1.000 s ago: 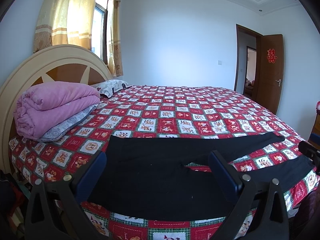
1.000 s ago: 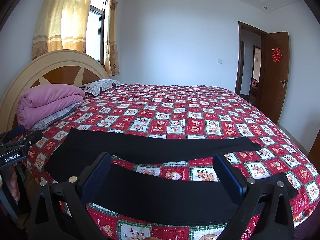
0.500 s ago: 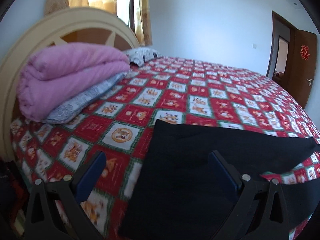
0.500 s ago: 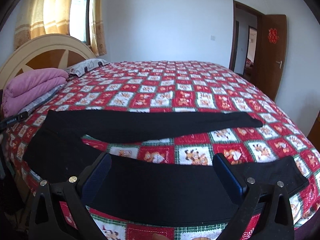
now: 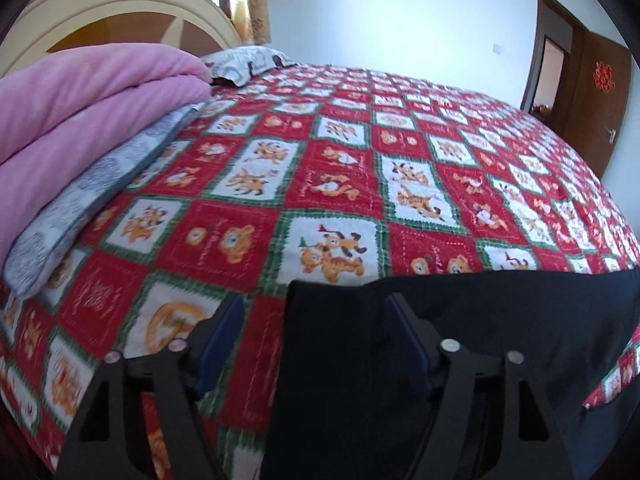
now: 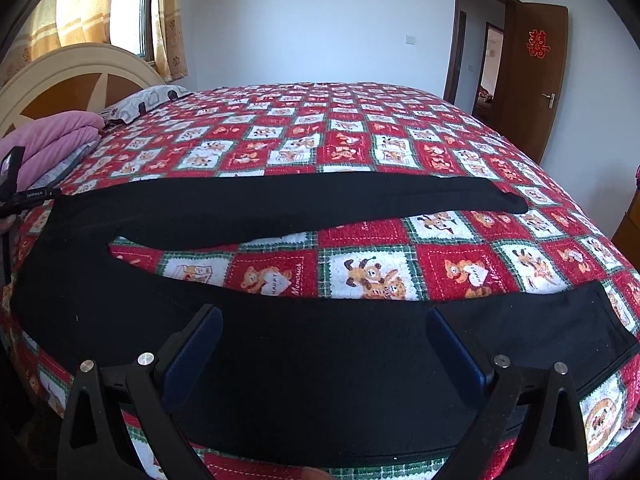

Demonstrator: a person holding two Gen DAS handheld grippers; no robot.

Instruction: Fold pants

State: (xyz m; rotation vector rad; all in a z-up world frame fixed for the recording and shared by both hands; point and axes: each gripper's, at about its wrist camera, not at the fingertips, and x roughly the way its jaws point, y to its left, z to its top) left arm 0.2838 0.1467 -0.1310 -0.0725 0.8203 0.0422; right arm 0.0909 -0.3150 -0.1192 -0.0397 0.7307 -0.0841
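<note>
While the black pants (image 6: pixel 280 208) lay spread flat along the near edge of the bed (image 6: pixel 360 128), waist toward the headboard end, the left gripper (image 5: pixel 314 330) straddled the waistband's far corner; its jaws, just closing, stood apart without pressing the cloth. The right gripper (image 6: pixel 324 340) hung with jaws wide apart above the nearer leg, gripping nothing.
</note>
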